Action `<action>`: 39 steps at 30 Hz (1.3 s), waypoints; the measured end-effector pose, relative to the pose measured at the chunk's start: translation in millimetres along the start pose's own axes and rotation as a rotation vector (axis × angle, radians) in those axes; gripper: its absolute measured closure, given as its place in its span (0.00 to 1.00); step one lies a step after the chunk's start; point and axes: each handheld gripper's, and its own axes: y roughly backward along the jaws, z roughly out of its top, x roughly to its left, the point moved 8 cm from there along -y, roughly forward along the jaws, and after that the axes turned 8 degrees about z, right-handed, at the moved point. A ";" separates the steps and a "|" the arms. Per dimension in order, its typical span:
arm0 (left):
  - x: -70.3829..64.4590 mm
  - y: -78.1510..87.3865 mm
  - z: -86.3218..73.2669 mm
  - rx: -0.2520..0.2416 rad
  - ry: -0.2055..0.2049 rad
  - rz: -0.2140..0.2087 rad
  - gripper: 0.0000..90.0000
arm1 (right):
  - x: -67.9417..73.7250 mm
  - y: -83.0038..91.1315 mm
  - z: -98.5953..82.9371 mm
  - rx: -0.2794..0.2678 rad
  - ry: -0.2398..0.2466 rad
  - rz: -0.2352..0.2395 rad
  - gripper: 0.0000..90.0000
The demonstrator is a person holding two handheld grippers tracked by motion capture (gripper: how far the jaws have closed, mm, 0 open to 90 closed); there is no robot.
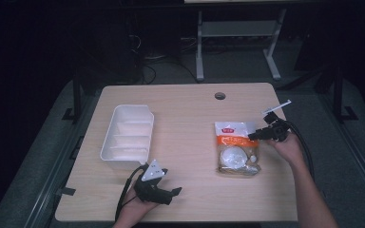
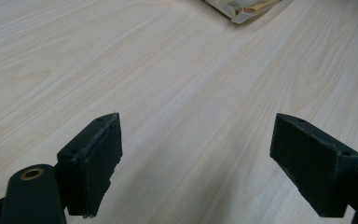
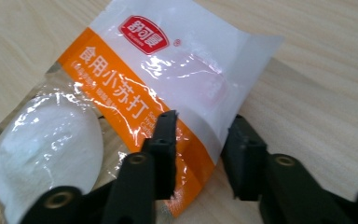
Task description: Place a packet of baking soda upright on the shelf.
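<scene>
Though perhaps untouched, bag [image 3: 168,88] edge between jaws.

dim room in high view, floor and bkgd near black; wooden surface [image 1: 185,142] lit evenly from above, soft short shadows. slightly grainy, low res. sharp wood grain in left gripper view, near jaws a bit soft. strong glare on the plastic bag [image 3: 158,88] in right gripper view, jaws blurred at btm edge.

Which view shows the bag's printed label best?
The right gripper view: the bag lies close, its red logo and orange band readable, the right gripper straddling its edge. The high view shows the whole bag, small. The left gripper view catches one corner.
</scene>
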 end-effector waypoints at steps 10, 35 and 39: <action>0.0 -0.2 0.2 -0.001 -0.001 0.003 0.18 | 12.2 12.9 6.5 -0.031 0.061 0.019 0.94; -9.9 3.2 12.6 -0.041 0.097 -0.094 0.19 | 31.5 19.1 13.2 -0.108 0.081 0.056 1.00; -11.8 2.7 18.1 -0.042 0.092 -0.109 0.22 | 50.5 31.8 16.8 -0.135 0.145 0.065 1.00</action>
